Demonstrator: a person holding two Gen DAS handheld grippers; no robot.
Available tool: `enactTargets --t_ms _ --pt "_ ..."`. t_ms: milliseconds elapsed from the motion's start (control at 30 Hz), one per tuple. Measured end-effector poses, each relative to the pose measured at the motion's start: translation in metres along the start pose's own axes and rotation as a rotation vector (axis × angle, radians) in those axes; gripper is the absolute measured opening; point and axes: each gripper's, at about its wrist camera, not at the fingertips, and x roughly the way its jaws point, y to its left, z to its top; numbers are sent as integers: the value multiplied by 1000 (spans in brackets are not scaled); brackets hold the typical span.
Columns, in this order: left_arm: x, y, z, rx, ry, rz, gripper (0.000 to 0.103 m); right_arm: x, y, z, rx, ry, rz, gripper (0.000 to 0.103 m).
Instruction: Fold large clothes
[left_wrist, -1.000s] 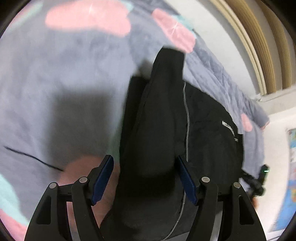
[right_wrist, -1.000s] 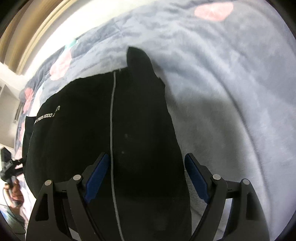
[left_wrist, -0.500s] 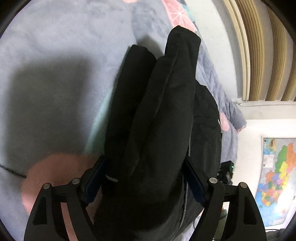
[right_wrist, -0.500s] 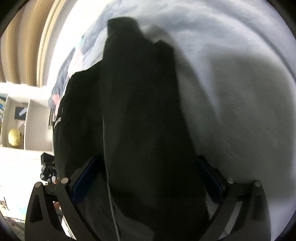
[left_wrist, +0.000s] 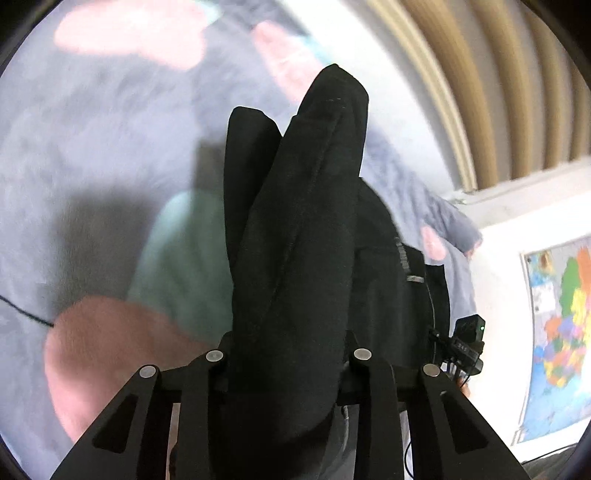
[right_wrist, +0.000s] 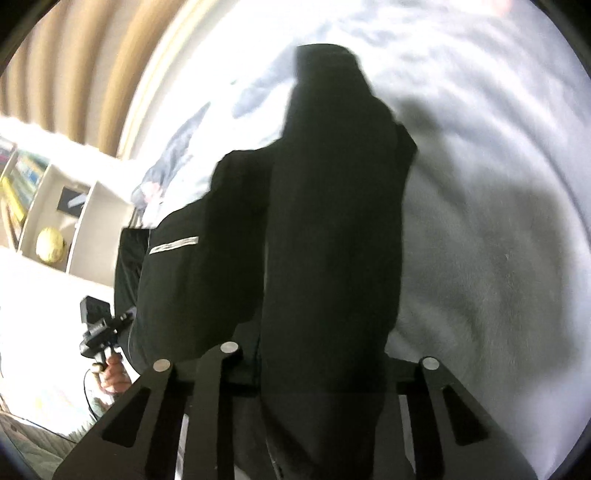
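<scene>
A black garment (left_wrist: 295, 221) lies on a grey-blue blanket (left_wrist: 92, 166) with pink and mint patches. In the left wrist view a thick bunched fold of it runs up between the fingers of my left gripper (left_wrist: 288, 343), whose jaws are closing on it; the pads are hidden by cloth. In the right wrist view another fold of the black garment (right_wrist: 332, 221), with a reflective stripe (right_wrist: 173, 245) on the part beside it, fills my right gripper (right_wrist: 321, 354). Its jaws are closing too and pinch the cloth. Both folds look raised off the blanket (right_wrist: 498, 221).
A beige curtain (left_wrist: 498, 92) and a wall map (left_wrist: 561, 332) are at the right of the left wrist view. At the left of the right wrist view stands a white shelf (right_wrist: 85, 221) holding a yellow ball (right_wrist: 50, 245). A hand (right_wrist: 110, 373) below it grips a black handle.
Both grippers went from wide open around the black folds to closed on them. Both views rose and tilted, bringing the curtain, map and shelf into sight.
</scene>
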Motion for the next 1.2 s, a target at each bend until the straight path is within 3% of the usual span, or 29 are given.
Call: enactTargets --t_ms 267,433,567,767,967,1100,1200 --pt "-91 -97 -35 175 -124 -69 29 -86 92 -46 -159 -78 -12 28" --pt "-167 -107 -79 235 -162 -92 29 -146 140 -97 -209 -117 -13 28" --pt "-200 -105 -124 239 -155 -89 29 -175 156 -141 -233 -95 -50 28" --pt "-197 -67 -182 141 -85 -76 29 -171 146 -208 -191 6 -113 28" --pt "-153 -6 -224 23 28 29 30 -123 101 -248 -81 122 -199 28" --pt "-133 44 -239 -105 46 84 39 -117 60 -258 51 103 -218 33" --pt "-125 98 -250 -285 53 93 52 -119 41 -262 136 106 -209 41"
